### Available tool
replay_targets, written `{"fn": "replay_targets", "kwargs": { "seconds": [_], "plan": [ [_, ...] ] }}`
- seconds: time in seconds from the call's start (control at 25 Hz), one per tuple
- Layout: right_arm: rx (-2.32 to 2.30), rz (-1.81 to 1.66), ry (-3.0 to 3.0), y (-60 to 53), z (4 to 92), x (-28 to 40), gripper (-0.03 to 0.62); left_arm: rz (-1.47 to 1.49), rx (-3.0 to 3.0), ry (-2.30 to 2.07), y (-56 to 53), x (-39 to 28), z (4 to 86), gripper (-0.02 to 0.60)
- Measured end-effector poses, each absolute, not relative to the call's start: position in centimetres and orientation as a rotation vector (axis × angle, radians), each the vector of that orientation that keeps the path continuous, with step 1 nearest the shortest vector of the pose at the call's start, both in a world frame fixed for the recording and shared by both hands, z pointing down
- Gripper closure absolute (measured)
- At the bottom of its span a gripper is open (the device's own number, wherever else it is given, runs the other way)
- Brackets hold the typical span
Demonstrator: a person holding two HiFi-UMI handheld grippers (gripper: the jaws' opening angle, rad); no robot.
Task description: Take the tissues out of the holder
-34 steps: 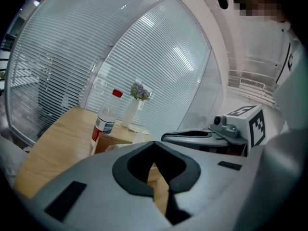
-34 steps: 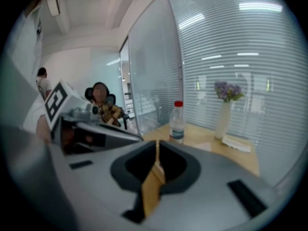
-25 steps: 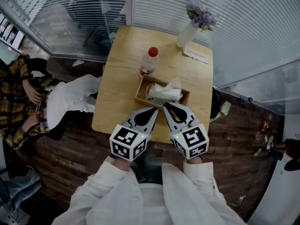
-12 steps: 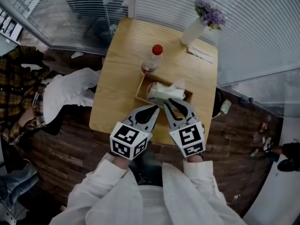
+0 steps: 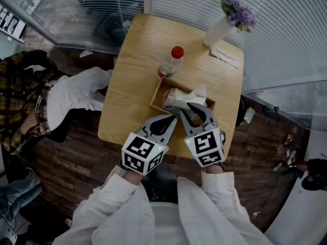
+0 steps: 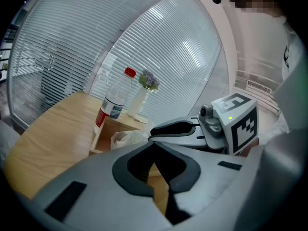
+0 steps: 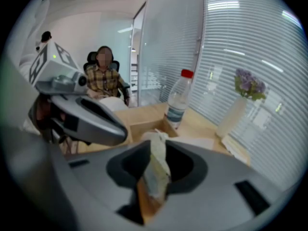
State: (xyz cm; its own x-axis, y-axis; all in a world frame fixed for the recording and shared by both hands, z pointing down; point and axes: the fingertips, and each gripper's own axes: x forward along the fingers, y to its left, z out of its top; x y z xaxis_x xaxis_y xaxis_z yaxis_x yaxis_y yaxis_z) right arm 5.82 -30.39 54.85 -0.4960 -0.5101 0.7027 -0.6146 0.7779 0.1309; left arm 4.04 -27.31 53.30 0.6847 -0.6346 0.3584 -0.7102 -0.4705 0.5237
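Note:
A wooden tissue holder (image 5: 155, 97) stands near the front of the small wooden table (image 5: 133, 60), with white tissues (image 5: 180, 97) bunched up in it. My right gripper (image 5: 196, 107) reaches over the holder's near edge. In the right gripper view, a strip of tissue (image 7: 155, 170) runs between the tips of the right gripper (image 7: 155, 150), which is shut on it. My left gripper (image 5: 172, 118) hangs just short of the holder, on its left. In its own view the left gripper (image 6: 155, 146) is shut and holds nothing, with the holder (image 6: 103, 129) beyond.
A clear bottle with a red cap (image 5: 170, 64) stands right behind the holder. A white vase of purple flowers (image 5: 219, 29) and a folded paper (image 5: 225, 56) sit at the far right corner. A person in plaid (image 5: 20, 96) sits at left beside a white cloth (image 5: 76, 96). Blinds ring the table.
My right gripper has moved forward over the holder's near edge onto the tissues. The left gripper has kept its place just short of the holder.

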Motion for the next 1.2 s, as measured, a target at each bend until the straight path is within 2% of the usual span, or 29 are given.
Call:
{"fn": "replay_targets", "kwargs": {
  "seconds": [1.2],
  "plan": [
    [0.737,0.181,-2.109,-30.6,57.5,5.9,0.518,0.152,2.194,-1.032,-27.4,3.4,54.7,0.574]
  ]
}}
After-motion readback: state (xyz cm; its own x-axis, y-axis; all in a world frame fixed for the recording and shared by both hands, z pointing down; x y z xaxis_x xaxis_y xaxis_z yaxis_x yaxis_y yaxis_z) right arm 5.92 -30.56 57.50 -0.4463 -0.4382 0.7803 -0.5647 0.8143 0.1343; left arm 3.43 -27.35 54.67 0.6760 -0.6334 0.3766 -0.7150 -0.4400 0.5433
